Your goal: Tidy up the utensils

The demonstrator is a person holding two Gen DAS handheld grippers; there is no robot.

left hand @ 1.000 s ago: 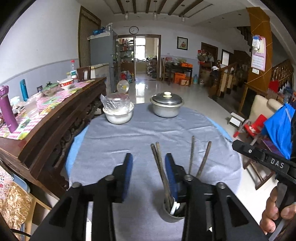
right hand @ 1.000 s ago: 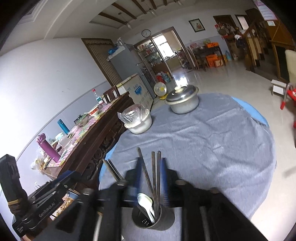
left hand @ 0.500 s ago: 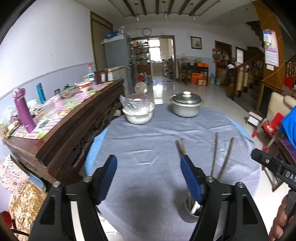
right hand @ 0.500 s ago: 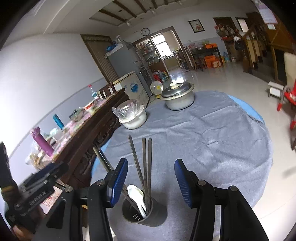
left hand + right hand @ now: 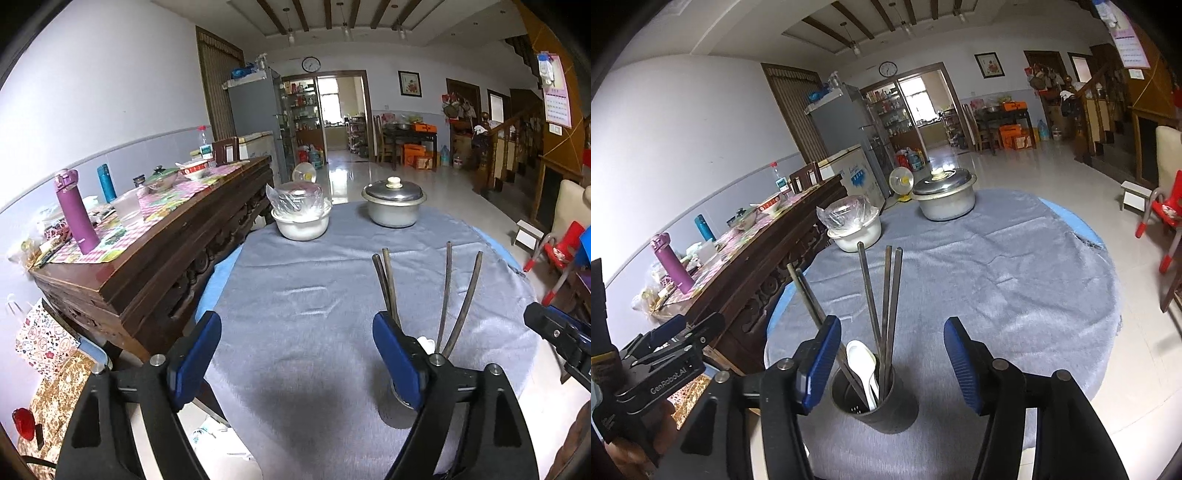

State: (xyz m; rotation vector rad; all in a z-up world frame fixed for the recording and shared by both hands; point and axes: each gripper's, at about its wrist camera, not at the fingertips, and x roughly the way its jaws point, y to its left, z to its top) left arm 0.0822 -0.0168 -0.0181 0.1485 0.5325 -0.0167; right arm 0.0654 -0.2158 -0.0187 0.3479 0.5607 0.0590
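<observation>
Both claws were spread wide with nothing between the pads; the right gripper (image 5: pixel 892 363) hung just above the utensil holder (image 5: pixel 875 402), which sat at roughly 6 o'clock on the grey tablecloth (image 5: pixel 997 280), close to the near rim. Inside it I could count five dark chopsticks (image 5: pixel 886 302) fanned upward and one white spoon (image 5: pixel 862 362) tucked in bowl-up. The left gripper (image 5: pixel 295 358) was off to the holder's 9 o'clock side, also empty, with the holder mostly hidden behind its right finger in that view.

My guess is the sorting was pretty much done; I couldn't spot any loose utensil on the cloth. If the step in hand was backing off, I'd lift straight up and away; the sticks lean outward toward 11 and 1 o'clock, so a sideways swing could clip one and tip the holder, which sat near the edge. If tidying the fan was the goal, pinch low near the rim, not at the tips.

Further out, around 12 o'clock, sat a white bowl with plastic wrap (image 5: pixel 853 225) and a lidded metal pot (image 5: pixel 945 199); a wooden sideboard (image 5: pixel 155 258) ran along 9 to 10 o'clock.
</observation>
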